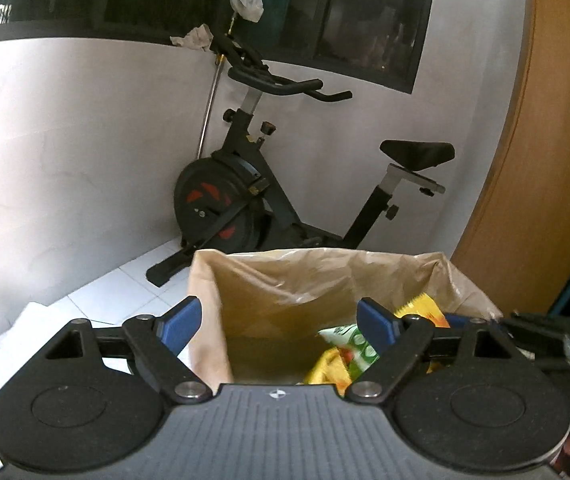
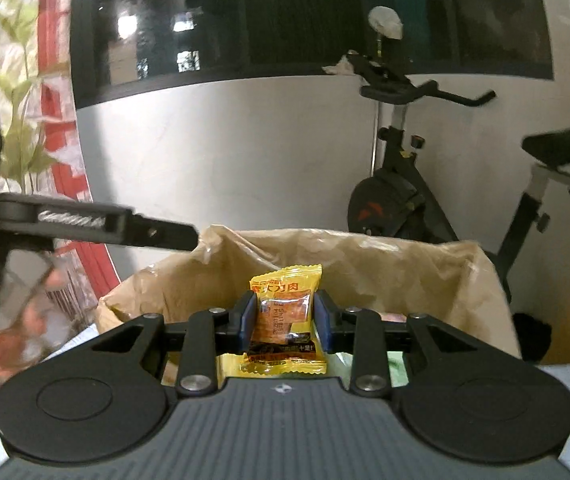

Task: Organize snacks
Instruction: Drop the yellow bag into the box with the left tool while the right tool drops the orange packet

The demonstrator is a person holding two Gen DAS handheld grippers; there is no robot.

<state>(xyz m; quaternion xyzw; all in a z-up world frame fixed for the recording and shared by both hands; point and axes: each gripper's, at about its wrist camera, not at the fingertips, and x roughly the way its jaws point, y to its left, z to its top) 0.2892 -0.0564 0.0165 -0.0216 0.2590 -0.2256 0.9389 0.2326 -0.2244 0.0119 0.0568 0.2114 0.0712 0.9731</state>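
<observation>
An open brown paper bag [image 1: 285, 280] stands in front of both grippers. In the left wrist view my left gripper [image 1: 279, 326] hangs open over the bag's mouth, nothing between its blue pads. Inside lie a green-and-white snack packet [image 1: 351, 344] and yellow packets [image 1: 421, 308]. In the right wrist view my right gripper [image 2: 283, 322] is shut on a small yellow snack packet [image 2: 285, 312] with a clear window, held upright above the same bag [image 2: 405, 268]. The left gripper's side [image 2: 85, 224] crosses that view at the left, with a hand below it.
A black exercise bike [image 1: 253, 184] stands on white floor tiles against the white wall behind the bag. A wooden panel [image 1: 545, 120] rises at the right. A dark window [image 2: 285, 12] runs above. White paper [image 1: 13, 344] lies left of the bag.
</observation>
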